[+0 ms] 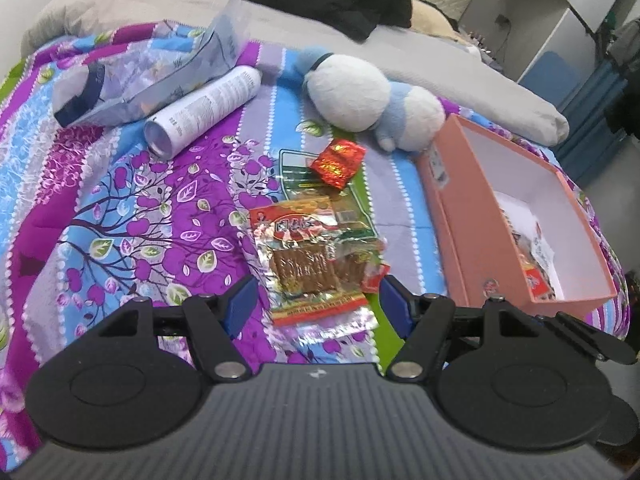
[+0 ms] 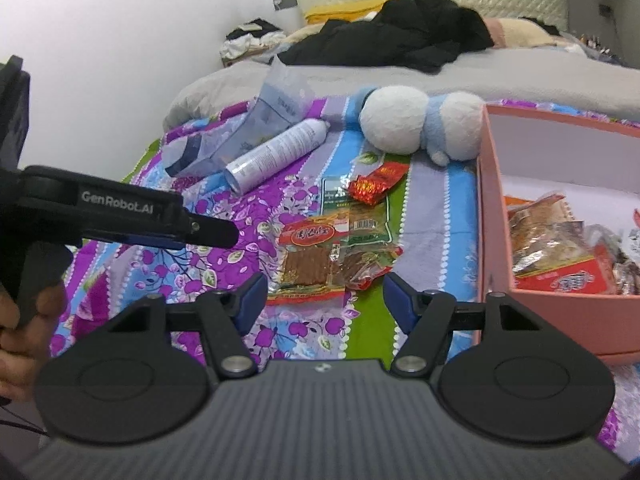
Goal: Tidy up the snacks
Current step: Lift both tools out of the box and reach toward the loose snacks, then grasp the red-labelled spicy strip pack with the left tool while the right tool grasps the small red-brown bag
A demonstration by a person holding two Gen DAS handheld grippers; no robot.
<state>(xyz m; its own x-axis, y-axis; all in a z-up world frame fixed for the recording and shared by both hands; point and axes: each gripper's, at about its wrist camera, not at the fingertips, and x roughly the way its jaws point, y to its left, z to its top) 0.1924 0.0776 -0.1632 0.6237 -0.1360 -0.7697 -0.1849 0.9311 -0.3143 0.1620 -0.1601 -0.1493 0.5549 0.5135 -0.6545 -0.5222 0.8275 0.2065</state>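
Your bed [image 1: 120, 208] carries the pink box [image 1: 472, 240], already holding some packets, on its right side. Beside it, left, lies the pile of snack packets [image 1: 312, 256]. Your left gripper [image 1: 314, 300] and right gripper [image 2: 322, 296] are both spread above it, gripping nothing.

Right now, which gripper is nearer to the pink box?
Right. The right gripper hovers close beside the pink box's left wall; the left gripper is farther, on the other side of the snack packets.
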